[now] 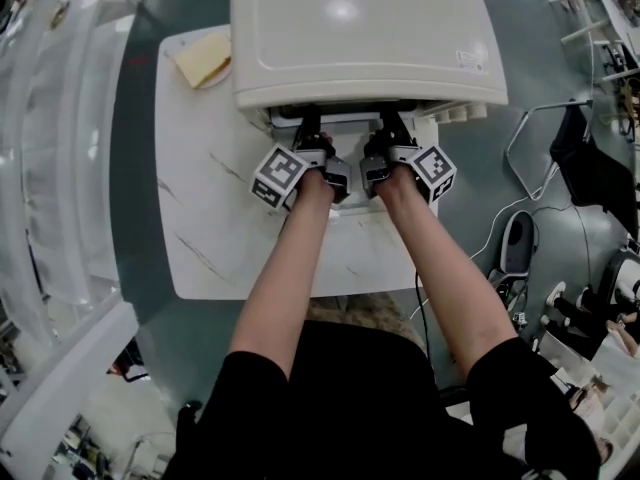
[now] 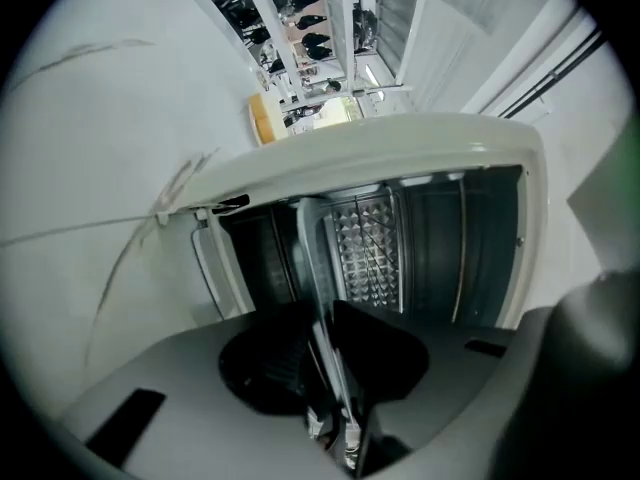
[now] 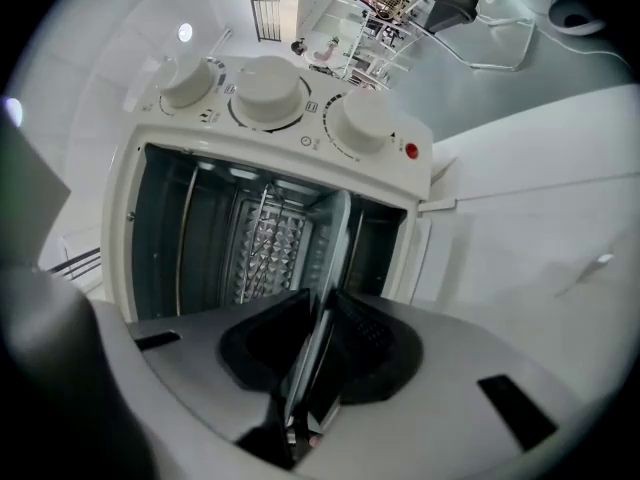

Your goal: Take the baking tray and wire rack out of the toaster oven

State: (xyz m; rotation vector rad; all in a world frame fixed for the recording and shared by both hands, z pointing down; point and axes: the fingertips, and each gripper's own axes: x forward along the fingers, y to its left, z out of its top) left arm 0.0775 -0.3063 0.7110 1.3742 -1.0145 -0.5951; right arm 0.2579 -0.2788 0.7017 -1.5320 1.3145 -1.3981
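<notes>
The cream toaster oven (image 1: pixel 370 28) stands open on the white marble table (image 1: pixel 230 238). Both of my grippers reach into its mouth side by side, the left gripper (image 1: pixel 308 130) beside the right gripper (image 1: pixel 392 128). In the left gripper view, the grey baking tray (image 2: pixel 312 253) shows edge-on, and my left gripper (image 2: pixel 325 313) is shut on its front rim. My right gripper (image 3: pixel 322 313) is likewise shut on the same baking tray (image 3: pixel 337 233). Thin wires of the wire rack (image 3: pixel 262 218) show deeper inside, against the oven's dimpled back wall.
A yellow slice on a plate (image 1: pixel 205 58) lies at the table's far left, beside the oven. Three control knobs (image 3: pixel 268 90) sit on the oven's front panel. Cables and equipment (image 1: pixel 520 243) crowd the floor to the right.
</notes>
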